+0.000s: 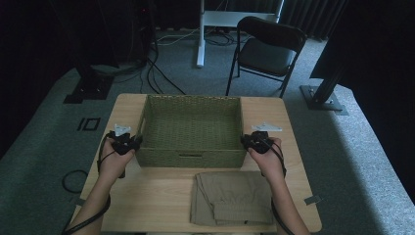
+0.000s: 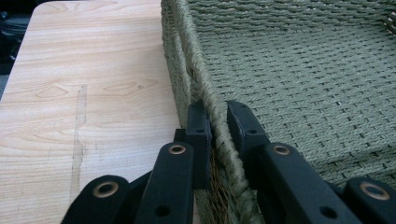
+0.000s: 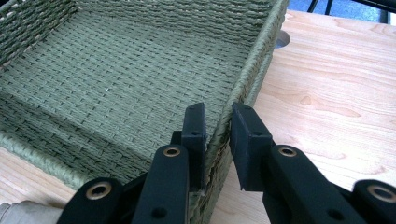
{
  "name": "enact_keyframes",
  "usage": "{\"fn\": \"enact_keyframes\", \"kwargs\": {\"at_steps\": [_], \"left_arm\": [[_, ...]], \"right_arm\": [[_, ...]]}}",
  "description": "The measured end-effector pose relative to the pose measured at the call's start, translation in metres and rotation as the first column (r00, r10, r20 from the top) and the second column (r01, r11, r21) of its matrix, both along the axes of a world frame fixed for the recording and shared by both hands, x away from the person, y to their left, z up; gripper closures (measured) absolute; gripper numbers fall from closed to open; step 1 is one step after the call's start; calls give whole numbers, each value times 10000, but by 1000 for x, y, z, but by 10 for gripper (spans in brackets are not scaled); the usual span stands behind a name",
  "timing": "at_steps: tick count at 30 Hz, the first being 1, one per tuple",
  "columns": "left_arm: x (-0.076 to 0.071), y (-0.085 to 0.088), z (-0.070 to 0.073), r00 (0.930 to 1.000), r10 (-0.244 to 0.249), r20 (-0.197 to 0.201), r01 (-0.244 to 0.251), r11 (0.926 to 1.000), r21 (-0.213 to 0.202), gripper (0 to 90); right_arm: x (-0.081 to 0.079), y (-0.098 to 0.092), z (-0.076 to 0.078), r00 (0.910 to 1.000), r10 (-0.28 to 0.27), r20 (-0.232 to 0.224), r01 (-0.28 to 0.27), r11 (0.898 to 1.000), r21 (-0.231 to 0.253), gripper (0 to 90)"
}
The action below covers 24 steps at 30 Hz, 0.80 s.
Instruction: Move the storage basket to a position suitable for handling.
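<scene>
Folded khaki trousers (image 1: 232, 198) lie on the wooden bench (image 1: 161, 200) near its front edge. Beyond the bench, a black folding chair (image 1: 266, 51) stands on grey carpet (image 1: 362, 161), with cables (image 1: 156, 73) trailing.

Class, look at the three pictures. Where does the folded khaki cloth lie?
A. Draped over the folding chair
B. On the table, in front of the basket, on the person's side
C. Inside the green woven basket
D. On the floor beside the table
B: in the high view the folded khaki cloth lies flat on the table, on the person's side of the green woven basket, whose inside holds nothing.
</scene>
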State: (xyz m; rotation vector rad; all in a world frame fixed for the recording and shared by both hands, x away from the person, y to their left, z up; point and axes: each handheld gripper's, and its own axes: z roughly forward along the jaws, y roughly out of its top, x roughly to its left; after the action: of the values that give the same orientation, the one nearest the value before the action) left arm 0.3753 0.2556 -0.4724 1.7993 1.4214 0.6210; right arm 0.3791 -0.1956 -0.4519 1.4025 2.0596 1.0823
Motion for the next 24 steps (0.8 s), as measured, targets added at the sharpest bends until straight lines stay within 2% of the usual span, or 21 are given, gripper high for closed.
{"fn": "enact_keyframes", "kwargs": {"at_steps": [1,2,3,4,5,7,8,9,11,13,15,16,17,21,22,23,24], "left_arm": [[1,2,2,9999,-70,-85,67,9995,-302,764],[2,5,4,10000,-72,-37,69,9971,-758,720],[4,7,7,9998,-3,203,28,9924,-1231,645],[7,8,10,9994,-107,332,153,9897,-1423,579],[10,8,14,9987,-349,374,400,9886,-1452,547],[18,8,17,9965,-581,604,660,9884,-1367,403],[23,8,18,9959,-767,486,829,9863,-1424,393],[27,8,19,9960,-774,444,832,9855,-1477,362],[35,7,19,9969,-644,451,698,9892,-1286,293],[43,4,17,9984,-388,417,426,9948,-928,282],[48,4,13,9935,-995,547,1023,9935,-495,268],[51,3,11,9934,-1050,458,1069,9935,-391,233],[54,2,8,9944,-1019,290,1031,9936,-456,223],[60,1,0,9971,-742,175,751,9950,-651,227],[60,1,-1,9980,-604,159,614,9953,-745,298],[61,2,-2,9990,-452,58,456,9951,-874,411],[61,3,-3,9998,-215,13,215,9946,-1013,420]], "right_arm": [[0,0,1,9999,31,103,-31,10000,36,724],[-1,0,3,9998,64,211,-72,9993,363,680],[0,0,6,9995,32,315,-51,9982,597,638],[1,1,9,9987,-22,505,-5,9986,530,620],[3,2,12,9975,-84,700,57,9993,377,611],[11,3,17,9955,-384,870,346,9984,453,549],[15,5,19,9943,-519,934,469,9974,551,529],[19,6,21,9930,-659,980,597,9961,649,517],[28,10,22,9910,-901,988,842,9945,624,515],[37,12,19,9889,-1155,936,1110,9924,523,507],[46,14,13,9884,-1330,729,1297,9903,490,496],[50,15,10,9881,-1399,646,1373,9896,433,487],[53,16,5,9874,-1467,590,1448,9888,358,467],[61,18,-12,9858,-1651,314,1650,9863,52,458],[61,19,-15,9856,-1671,249,1670,9859,60,462],[60,20,-18,9861,-1660,125,1659,9861,65,473],[60,21,-20,9865,-1637,-32,1637,9865,-8,490]]}}
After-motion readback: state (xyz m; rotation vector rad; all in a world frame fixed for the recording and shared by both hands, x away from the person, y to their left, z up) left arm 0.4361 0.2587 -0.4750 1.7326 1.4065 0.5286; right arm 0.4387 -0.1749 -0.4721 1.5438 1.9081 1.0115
